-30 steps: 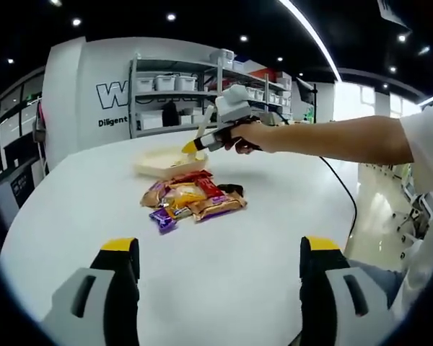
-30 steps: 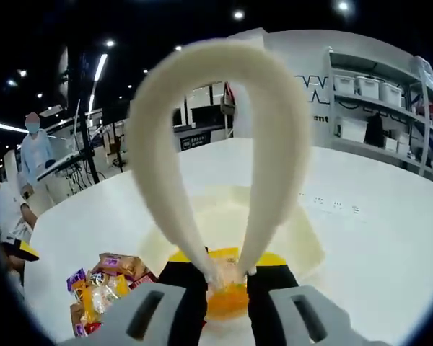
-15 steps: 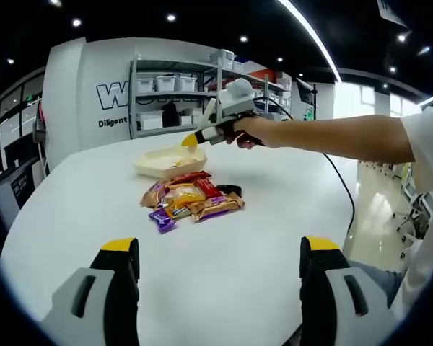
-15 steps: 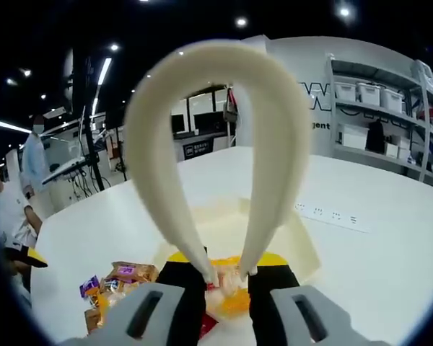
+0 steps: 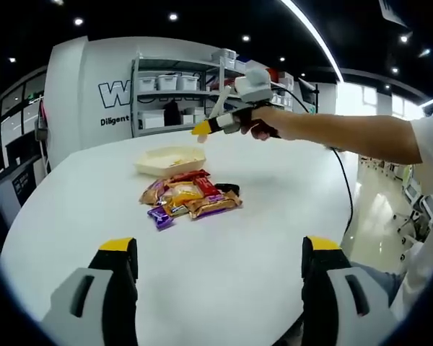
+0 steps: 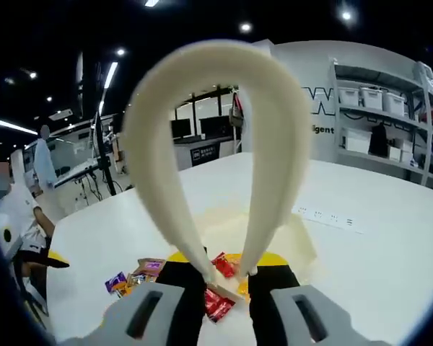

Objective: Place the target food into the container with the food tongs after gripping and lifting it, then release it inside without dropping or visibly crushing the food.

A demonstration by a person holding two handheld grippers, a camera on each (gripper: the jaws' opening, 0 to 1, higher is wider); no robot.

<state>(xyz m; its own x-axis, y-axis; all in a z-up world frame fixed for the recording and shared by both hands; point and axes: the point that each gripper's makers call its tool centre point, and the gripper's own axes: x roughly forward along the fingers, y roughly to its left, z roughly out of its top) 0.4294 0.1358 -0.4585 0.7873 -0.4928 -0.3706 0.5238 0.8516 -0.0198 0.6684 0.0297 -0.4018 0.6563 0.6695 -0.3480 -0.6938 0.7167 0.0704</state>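
A pile of wrapped snack packs (image 5: 190, 198) lies mid-table, with the cream container (image 5: 148, 167) just behind it. A hand holds my right gripper (image 5: 200, 130) raised above and to the right of the container. It is shut on the cream food tongs (image 6: 274, 144). Between my right gripper (image 6: 227, 277) jaws the tong tips stand close together. No food shows between them; red packs of the pile (image 6: 130, 277) show behind. The container (image 6: 299, 241) lies past the tongs. My left gripper (image 5: 220, 245) hovers open and empty over the near table.
The round white table (image 5: 274, 238) drops off at the near right, where a black cable (image 5: 346, 194) trails from the right gripper. Shelves with bins (image 5: 180, 86) stand behind the table. A socket strip (image 6: 325, 216) lies on the table. People (image 6: 43, 155) stand in the background.
My right gripper has risen and drawn away from the container with the tongs. The orange pack seen at the tong tips no longer shows there. The left gripper has stayed put.
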